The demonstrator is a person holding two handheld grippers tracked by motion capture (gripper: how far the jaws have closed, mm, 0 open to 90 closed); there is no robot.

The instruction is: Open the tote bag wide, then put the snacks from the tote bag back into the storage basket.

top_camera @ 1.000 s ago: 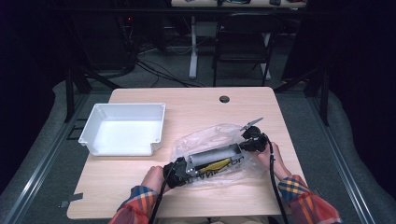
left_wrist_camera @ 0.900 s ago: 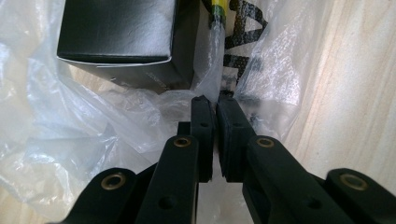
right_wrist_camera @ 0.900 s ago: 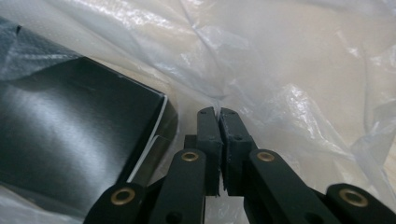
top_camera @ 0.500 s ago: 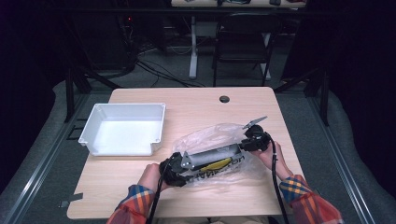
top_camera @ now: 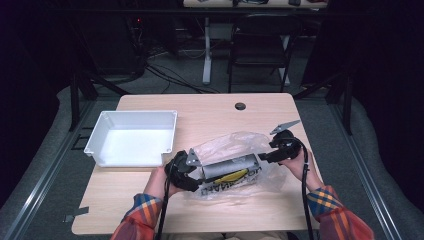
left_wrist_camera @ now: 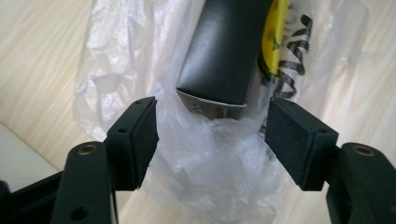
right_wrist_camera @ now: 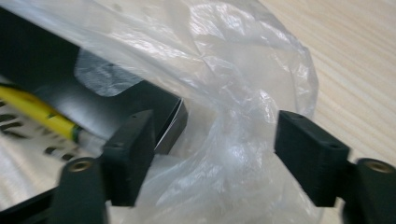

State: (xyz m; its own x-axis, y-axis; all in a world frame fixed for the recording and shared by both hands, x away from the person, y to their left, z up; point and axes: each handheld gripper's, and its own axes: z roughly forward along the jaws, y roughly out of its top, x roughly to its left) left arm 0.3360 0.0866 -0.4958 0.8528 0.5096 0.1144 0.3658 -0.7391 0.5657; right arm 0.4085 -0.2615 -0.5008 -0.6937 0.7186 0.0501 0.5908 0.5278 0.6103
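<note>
left gripper (top_camera: 196,172) jaws just opened wide; right gripper (top_camera: 264,157) likewise, forearms low

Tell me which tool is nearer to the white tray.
Left. The left tool sits at the near-left end of the plastic bag, just off the white tray's near-right corner; the right tool is at the bag's far end.

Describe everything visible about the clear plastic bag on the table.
The plastic bag is thin, clear and crinkled, and lies on its side on the wooden table, right of the white bin. Through the film show a dark box, something yellow and black lettering. The left gripper and right gripper stand open at opposite ends, jaws just opened, with bunched film between them; their pads do not press it.
</note>
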